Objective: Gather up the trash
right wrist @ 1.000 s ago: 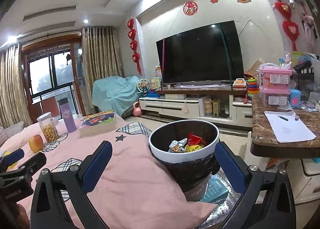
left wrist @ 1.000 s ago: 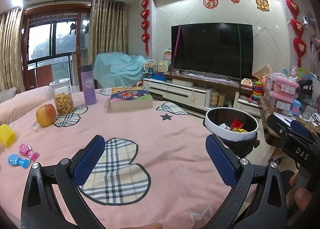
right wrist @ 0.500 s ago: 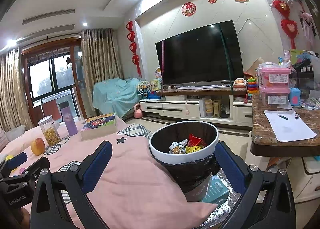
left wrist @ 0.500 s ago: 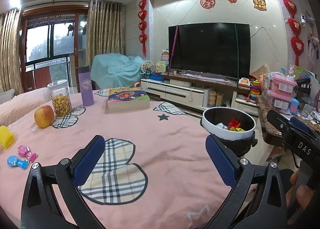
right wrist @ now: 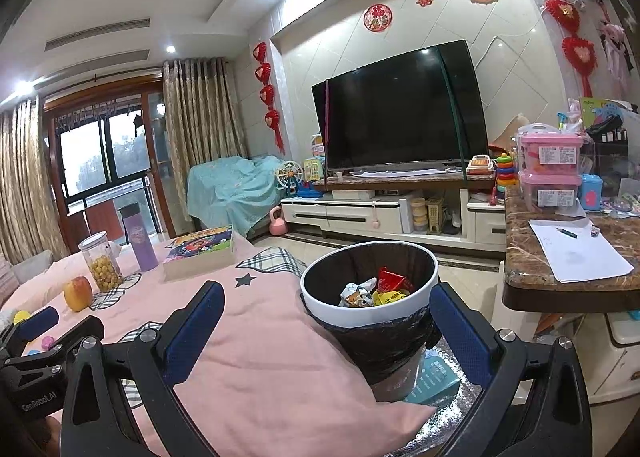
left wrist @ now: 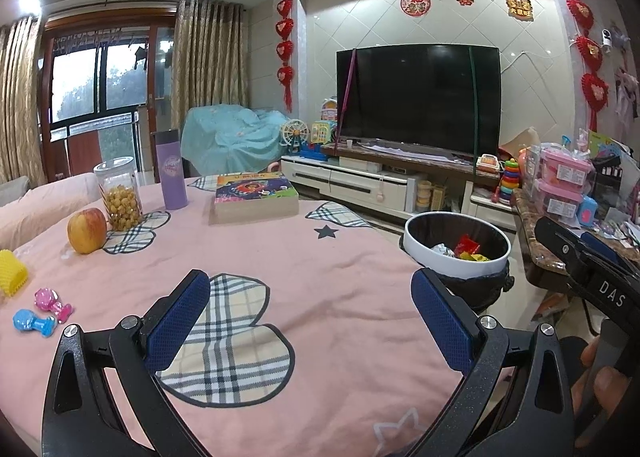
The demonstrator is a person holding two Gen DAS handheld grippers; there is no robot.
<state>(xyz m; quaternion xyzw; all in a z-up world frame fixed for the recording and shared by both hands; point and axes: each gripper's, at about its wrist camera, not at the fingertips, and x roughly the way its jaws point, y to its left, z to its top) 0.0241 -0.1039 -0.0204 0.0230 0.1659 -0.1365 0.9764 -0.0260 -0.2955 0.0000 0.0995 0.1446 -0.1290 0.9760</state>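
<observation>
Both empty: left claw (left wrist: 310,315) wide over counter (left wrist: 328,281); right claw (right wrist: 326,321) wide, bin (right wrist: 370,313) at twelve o'clock, wrappers (right wrist: 376,291) inside.

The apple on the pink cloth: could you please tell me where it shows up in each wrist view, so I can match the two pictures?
Left wrist view: the apple sits at the left, beside the jar of yellow balls.
Right wrist view: the apple is small at the lower left, again beside that jar.
Shared landmark: the purple bottle behind the jar.
</observation>
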